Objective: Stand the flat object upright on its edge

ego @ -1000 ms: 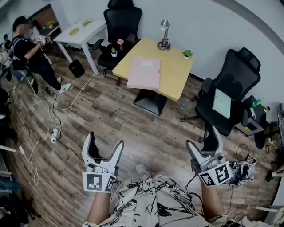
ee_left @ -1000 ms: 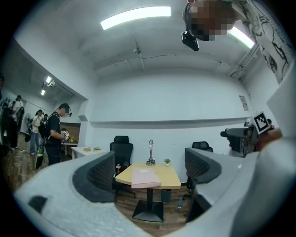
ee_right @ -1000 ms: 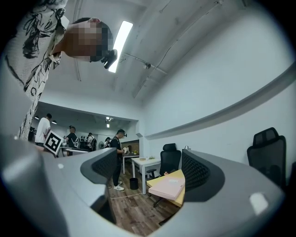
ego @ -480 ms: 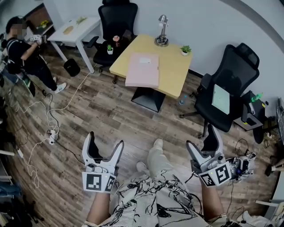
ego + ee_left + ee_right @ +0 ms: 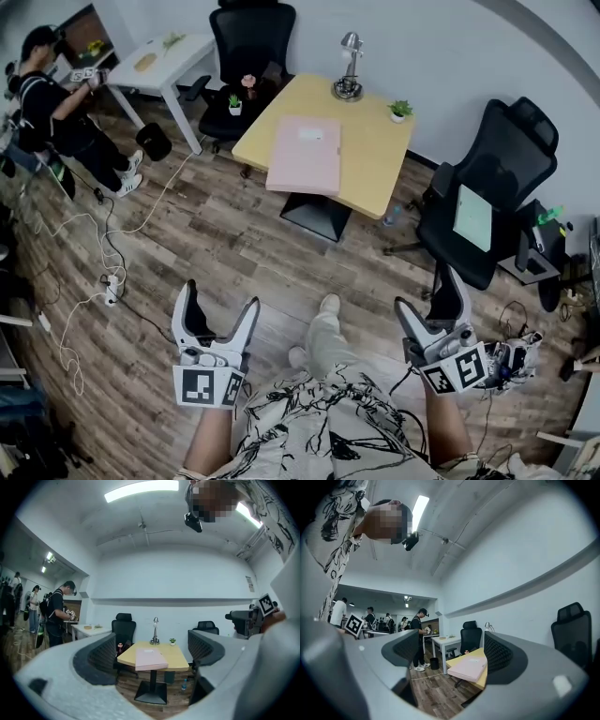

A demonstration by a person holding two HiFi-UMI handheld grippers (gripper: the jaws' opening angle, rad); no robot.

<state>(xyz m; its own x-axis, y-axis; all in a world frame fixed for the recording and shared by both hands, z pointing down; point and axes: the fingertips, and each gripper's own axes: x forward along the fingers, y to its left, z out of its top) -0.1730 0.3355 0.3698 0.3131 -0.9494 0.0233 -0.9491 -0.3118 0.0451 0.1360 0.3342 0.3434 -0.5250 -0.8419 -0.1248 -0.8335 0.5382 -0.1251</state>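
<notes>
Left gripper point(image 5: 220, 300) & right gripper point(image 5: 429, 292): jaws spread, nothing between. Flat pink rectangular folder point(image 5: 305, 155) lies on yellow wooden table point(image 5: 375, 164), well apart from both. Risk: tipping 1 edge could slide it off, since it overhangs the near side.

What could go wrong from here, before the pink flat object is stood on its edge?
1. The pink flat object appears to overhang the near edge of the yellow table; tipping it up there could push it off.
2. The lamp and the small plant stand behind it and might be knocked over.
</notes>
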